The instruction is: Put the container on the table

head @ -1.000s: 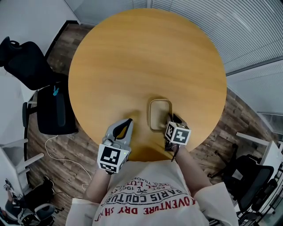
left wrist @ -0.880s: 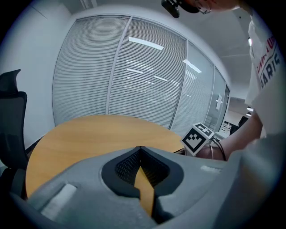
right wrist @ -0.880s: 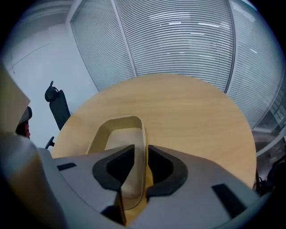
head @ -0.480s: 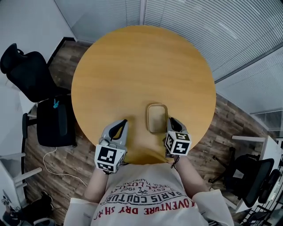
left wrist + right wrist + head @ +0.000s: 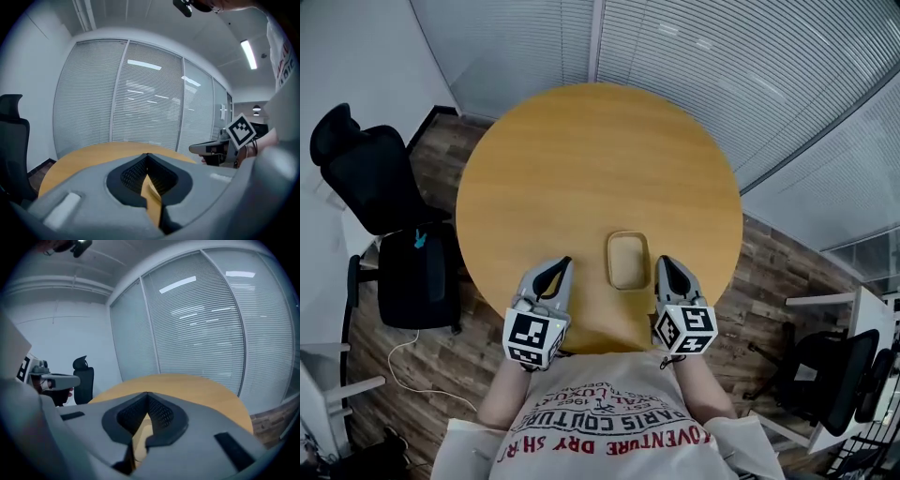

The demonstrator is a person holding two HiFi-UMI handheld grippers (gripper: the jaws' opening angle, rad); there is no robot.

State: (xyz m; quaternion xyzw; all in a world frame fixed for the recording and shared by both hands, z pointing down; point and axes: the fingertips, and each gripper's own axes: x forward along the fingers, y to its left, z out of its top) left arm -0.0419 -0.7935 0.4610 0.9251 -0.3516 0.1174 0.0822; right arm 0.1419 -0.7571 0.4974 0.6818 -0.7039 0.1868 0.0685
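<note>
At lower centre of the round wooden table (image 5: 581,169), the shallow tan rectangular container (image 5: 628,260), judged light, rigid and best taken by its rim, is flanked by the left gripper (image 5: 563,262) and the right gripper (image 5: 664,262), both closed on nothing.

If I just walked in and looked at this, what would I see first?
The big round wooden table fills the middle of the head view, with one small tan container sitting on it near the person's edge. The left tongs and the right tongs flank the container, both shut with nothing in them. A black office chair stands on the floor off to the left.
</note>
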